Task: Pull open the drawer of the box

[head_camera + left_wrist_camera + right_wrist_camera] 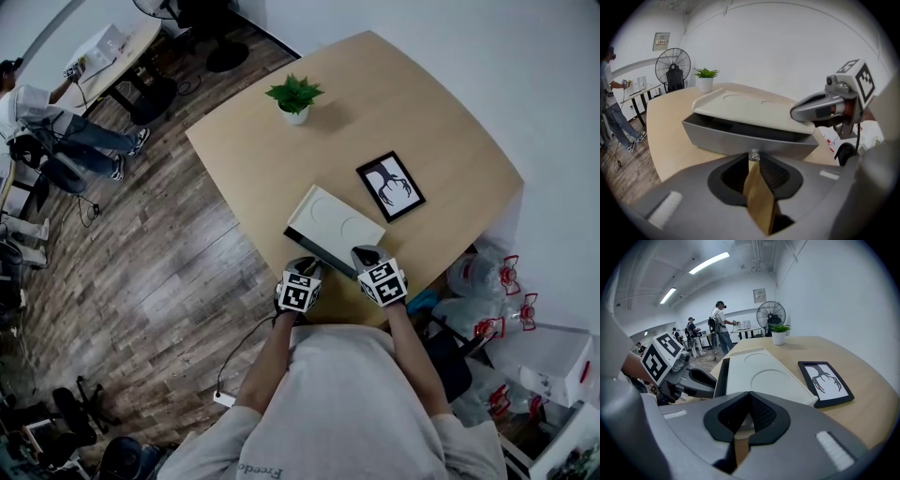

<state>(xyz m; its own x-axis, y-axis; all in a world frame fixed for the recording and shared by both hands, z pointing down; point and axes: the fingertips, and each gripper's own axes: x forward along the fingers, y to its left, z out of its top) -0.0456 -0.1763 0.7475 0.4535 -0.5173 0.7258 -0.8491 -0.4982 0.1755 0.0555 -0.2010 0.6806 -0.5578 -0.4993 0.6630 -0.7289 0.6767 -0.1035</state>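
A box with a white lid [337, 217] lies on the wooden table [412, 103] near its front edge. Its grey drawer [740, 139] faces me and stands a little way out, with a dark gap under the lid [750, 108]. My left gripper [753, 158] is shut on the drawer's small clear knob [753, 153]; the head view shows this gripper [302, 269] at the drawer front [314, 246]. My right gripper [749, 395] is shut and its tips rest on the lid's near corner [759, 371]; it shows in the left gripper view [794, 112] and from above [367, 255].
A black picture frame [390, 186] lies just right of the box. A potted plant [294, 97] stands at the table's far side. Water bottles [487, 281] sit on the floor at the right. People [56, 122] and a fan [672, 65] are across the room.
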